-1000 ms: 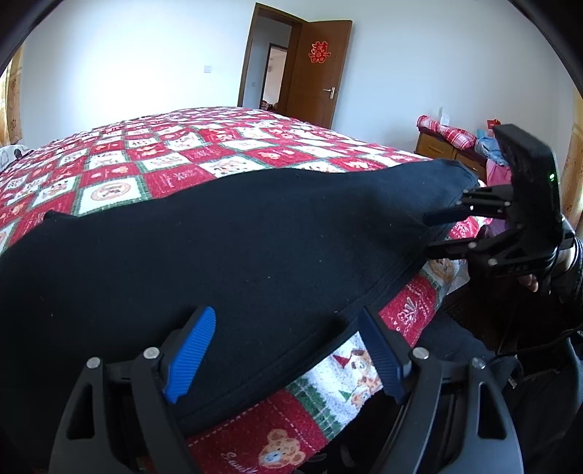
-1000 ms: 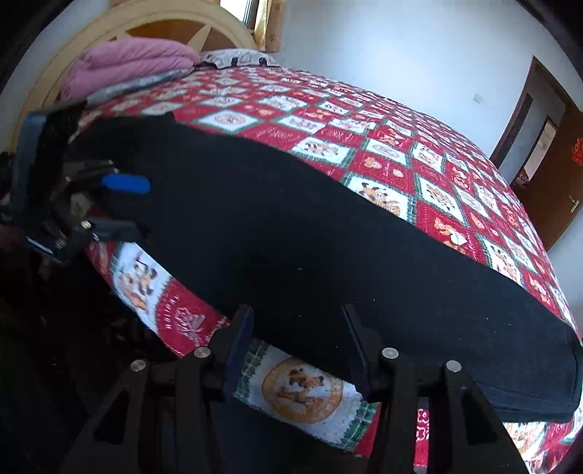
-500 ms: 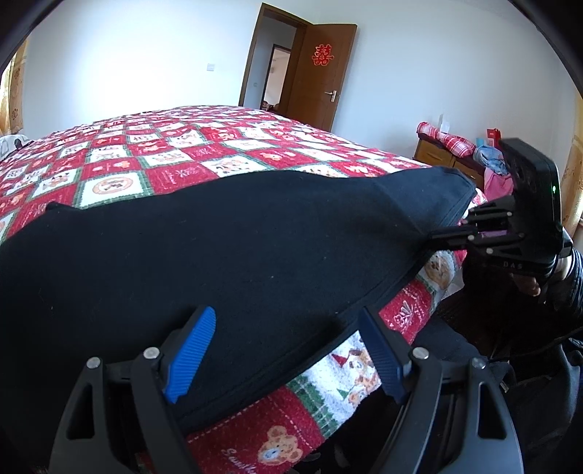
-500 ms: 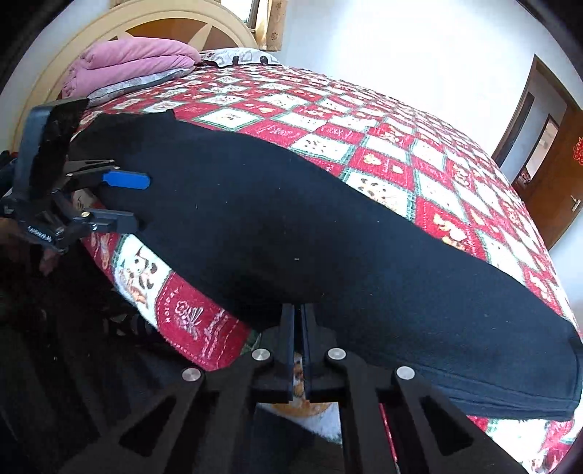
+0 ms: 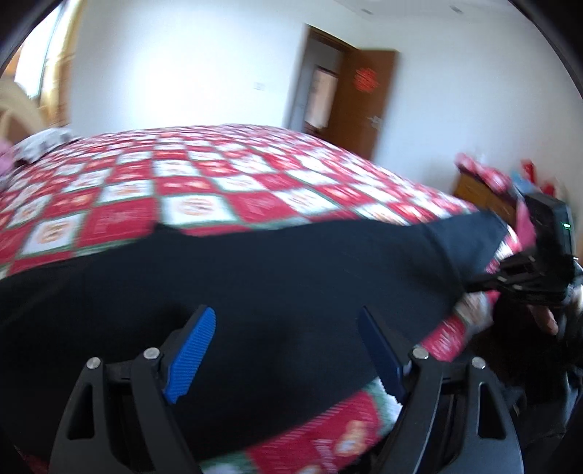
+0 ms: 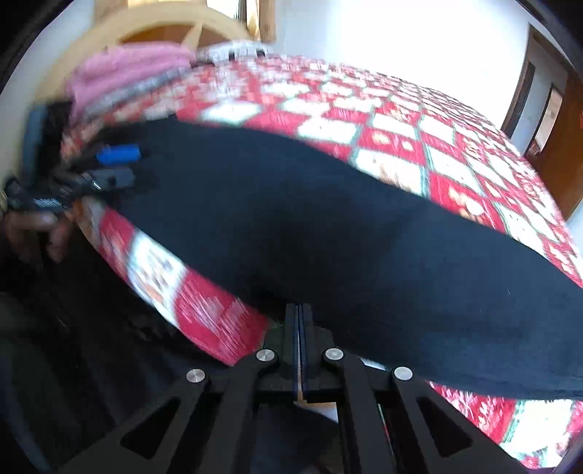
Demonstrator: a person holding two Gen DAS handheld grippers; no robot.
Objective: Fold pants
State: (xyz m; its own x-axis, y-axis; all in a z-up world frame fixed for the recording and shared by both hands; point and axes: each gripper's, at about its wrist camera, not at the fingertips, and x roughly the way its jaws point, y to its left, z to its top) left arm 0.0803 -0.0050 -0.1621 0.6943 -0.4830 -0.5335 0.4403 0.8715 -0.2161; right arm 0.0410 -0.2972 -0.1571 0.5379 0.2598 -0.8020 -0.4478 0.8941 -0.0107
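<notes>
Black pants (image 5: 277, 277) lie stretched along the near edge of the bed; they also show in the right wrist view (image 6: 328, 226). My left gripper (image 5: 288, 346) is open, its blue pads (image 5: 189, 357) spread over the cloth at the bed's edge; it shows small at the left of the right wrist view (image 6: 116, 164). My right gripper (image 6: 298, 313) is shut on the near hem of the pants. In the left wrist view it (image 5: 473, 282) sits at the far right end of the pants, jaws together on the cloth.
The bed has a red, white and green checked quilt (image 5: 204, 193). Pink folded bedding (image 6: 127, 73) and a wooden headboard (image 6: 156, 29) are at one end. A brown open door (image 5: 364, 94) and a wooden cabinet (image 5: 481, 193) stand beyond the other end.
My right gripper closed on the pants' edge and holds it. My left gripper stayed open and moved forward over the cloth. Both views are now blurred by motion.
</notes>
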